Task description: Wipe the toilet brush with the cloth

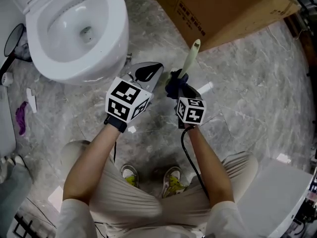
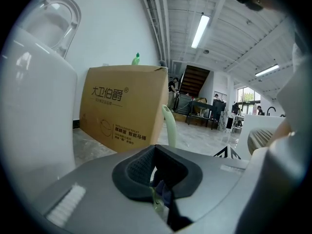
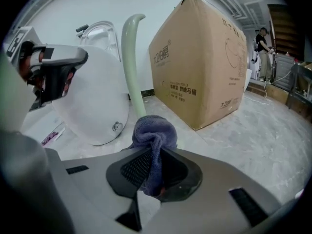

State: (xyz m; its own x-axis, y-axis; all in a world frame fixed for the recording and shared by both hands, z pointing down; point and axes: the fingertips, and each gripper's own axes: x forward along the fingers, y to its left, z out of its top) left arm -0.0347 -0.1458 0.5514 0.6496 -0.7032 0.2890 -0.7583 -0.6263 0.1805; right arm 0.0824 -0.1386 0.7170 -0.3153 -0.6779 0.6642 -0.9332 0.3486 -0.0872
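Note:
The toilet brush's pale green handle (image 1: 190, 58) slants up towards the cardboard box. In the right gripper view the handle (image 3: 132, 67) rises out of a dark blue cloth (image 3: 153, 130). My right gripper (image 1: 179, 90) (image 3: 153, 174) is shut on that cloth (image 1: 174, 87), which is bunched against the handle's lower part. My left gripper (image 1: 157, 69) sits just left of the cloth. In its own view, a pale green sliver and a bit of blue cloth show in the narrow gap of my left gripper (image 2: 158, 199), and the handle (image 2: 170, 128) stands straight ahead. The brush head is hidden.
A white toilet (image 1: 74, 29) stands at the upper left, close to the left gripper. A big cardboard box (image 1: 218, 9) lies beyond the brush. A purple scrap (image 1: 21, 118) lies on the marbled floor, and a white unit (image 1: 277, 192) stands at the lower right.

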